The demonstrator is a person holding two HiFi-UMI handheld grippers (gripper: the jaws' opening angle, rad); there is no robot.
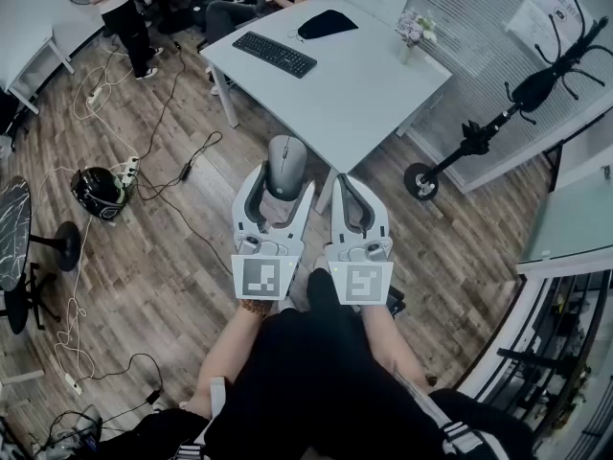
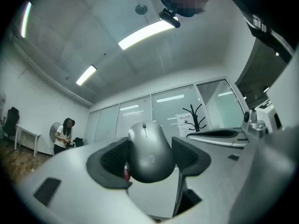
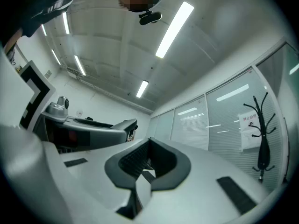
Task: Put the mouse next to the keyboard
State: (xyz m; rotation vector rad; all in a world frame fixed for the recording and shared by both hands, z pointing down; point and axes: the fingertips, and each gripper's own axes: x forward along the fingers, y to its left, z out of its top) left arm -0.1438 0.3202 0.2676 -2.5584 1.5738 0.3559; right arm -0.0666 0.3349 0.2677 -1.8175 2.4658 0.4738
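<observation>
A grey mouse (image 1: 285,164) is clamped between the jaws of my left gripper (image 1: 280,188), held in the air over the wooden floor, short of the white table (image 1: 374,84). In the left gripper view the mouse (image 2: 148,153) sits between both black pads (image 2: 114,160), its wheel end pointing up. A black keyboard (image 1: 274,54) lies on the table's far left part. Beside the left one, my right gripper (image 1: 350,195) has its pads (image 3: 161,164) together and nothing between them.
A black cloth (image 1: 326,23) and a small flower vase (image 1: 413,33) are on the table. People sit and stand at the far end of the room. Cables, a power strip (image 1: 127,172) and a helmet (image 1: 97,192) lie on the floor at left. A scooter (image 1: 488,132) leans at right.
</observation>
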